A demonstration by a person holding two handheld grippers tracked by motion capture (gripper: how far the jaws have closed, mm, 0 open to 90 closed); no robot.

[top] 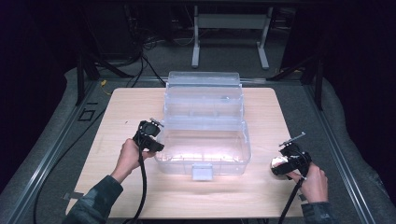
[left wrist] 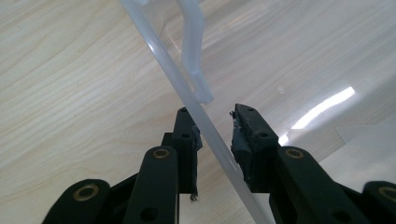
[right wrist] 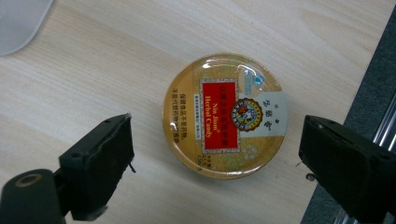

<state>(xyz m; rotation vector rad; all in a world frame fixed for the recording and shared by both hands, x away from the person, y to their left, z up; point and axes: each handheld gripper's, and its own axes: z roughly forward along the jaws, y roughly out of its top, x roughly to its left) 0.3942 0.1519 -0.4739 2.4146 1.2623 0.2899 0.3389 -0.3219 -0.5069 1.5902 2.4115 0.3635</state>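
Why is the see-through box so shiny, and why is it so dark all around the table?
High view: light falls on the table while the room behind stays nearly black; a white glare pools on the clear box floor. Left gripper view: a bright streak shines on the plastic, and the box wall between the jaws looks soft. Right gripper view: a small reflection sits on the round candy tin, print readable.

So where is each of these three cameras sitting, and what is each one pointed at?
High view: above the person's side, looking forward and down at the table, clear box, both forearms, left gripper and right gripper.
Left gripper view: rides the left gripper, looking along its black jaws, which straddle the box's wall.
Right gripper view: rides the right gripper, looking down at a round candy tin between its wide-open jaws.
Shared: the high and left gripper views both show the box.
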